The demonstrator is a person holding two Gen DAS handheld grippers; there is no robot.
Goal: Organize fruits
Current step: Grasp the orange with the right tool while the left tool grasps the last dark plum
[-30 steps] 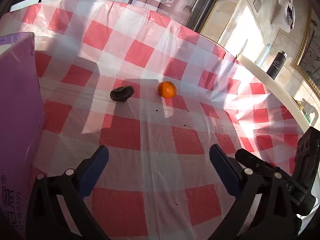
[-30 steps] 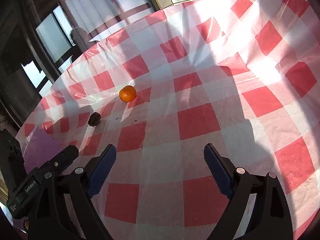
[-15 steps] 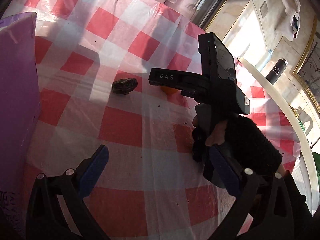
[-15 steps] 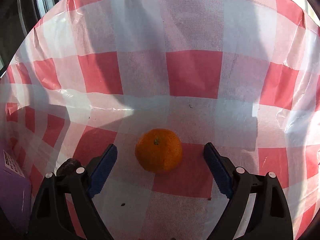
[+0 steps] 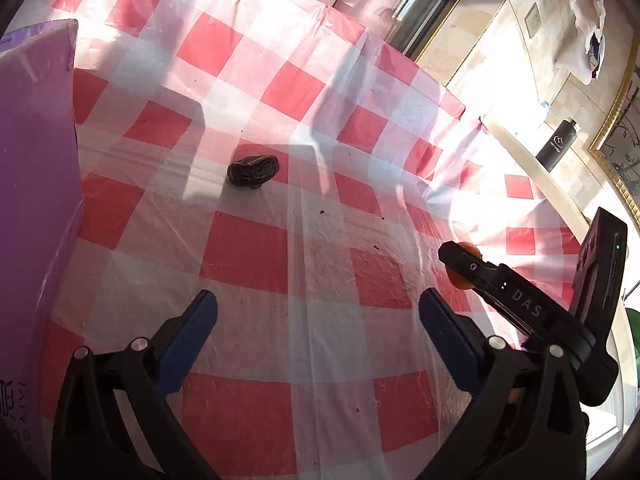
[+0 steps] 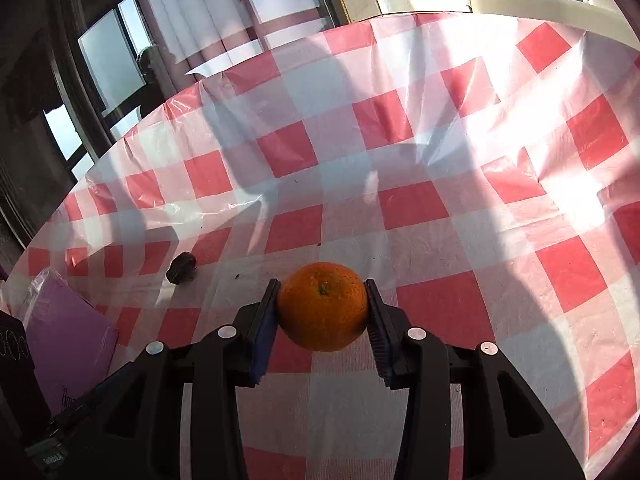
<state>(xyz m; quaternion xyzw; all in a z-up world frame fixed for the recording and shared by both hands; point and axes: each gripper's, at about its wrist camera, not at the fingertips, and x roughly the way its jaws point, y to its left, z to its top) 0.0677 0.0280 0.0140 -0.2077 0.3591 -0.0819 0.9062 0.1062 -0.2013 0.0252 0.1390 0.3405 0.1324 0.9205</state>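
Orange round mandarin [image 6: 322,306], loose half a second ago, now sits clenched in the right gripper [image 6: 322,312]; left gripper [image 5: 318,344] gapes empty, dark wrinkled fruit [image 5: 253,171] at its eleven o'clock.

A round orange [image 6: 322,306] with its green stem end up is squeezed between 2 blue pads; a dark wrinkly fruit [image 5: 253,170] lies on the checked cloth

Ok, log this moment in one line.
right gripper: shut on orange | left gripper: open, nothing held | dark fruit: on tablecloth
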